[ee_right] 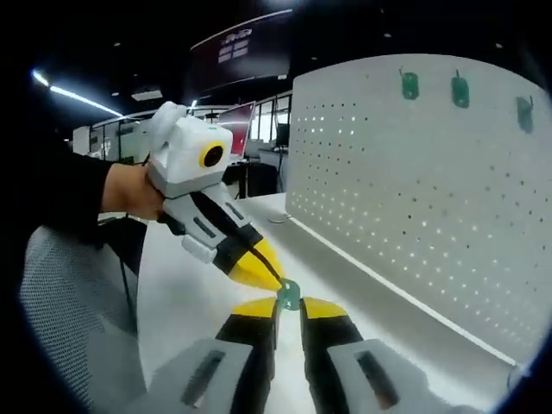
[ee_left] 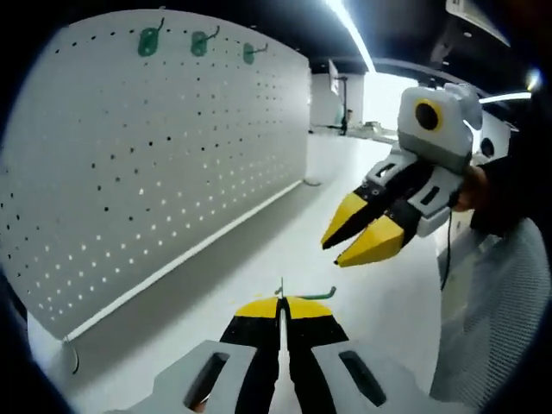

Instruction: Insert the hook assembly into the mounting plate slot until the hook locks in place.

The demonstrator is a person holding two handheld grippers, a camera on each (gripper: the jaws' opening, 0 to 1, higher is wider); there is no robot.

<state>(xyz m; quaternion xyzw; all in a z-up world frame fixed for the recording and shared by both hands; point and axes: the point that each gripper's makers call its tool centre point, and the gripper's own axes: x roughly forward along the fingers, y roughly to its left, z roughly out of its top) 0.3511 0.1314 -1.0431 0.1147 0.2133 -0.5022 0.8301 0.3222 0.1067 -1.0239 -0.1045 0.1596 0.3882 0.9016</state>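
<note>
A white pegboard mounting plate (ee_left: 155, 164) (ee_right: 431, 198) stands upright on the table, with three green hooks (ee_left: 200, 41) (ee_right: 460, 90) hung along its top. My left gripper (ee_left: 281, 302) (ee_right: 278, 283) is shut on a loose green hook (ee_left: 308, 295) (ee_right: 289, 297), which sticks out past its yellow tips. My right gripper (ee_right: 289, 308) (ee_left: 332, 253) hovers above the table across from the left one. Its jaws stand slightly apart with nothing gripped, and the held hook appears just in front of the gap. Both grippers are well short of the board.
The white table (ee_left: 259, 250) (ee_right: 190, 293) runs along the foot of the board. A grey mesh chair back (ee_left: 496, 328) (ee_right: 69, 302) is close by. A person's hand (ee_right: 129, 191) holds the left gripper. A small cable loop (ee_left: 310, 182) lies near the board's far end.
</note>
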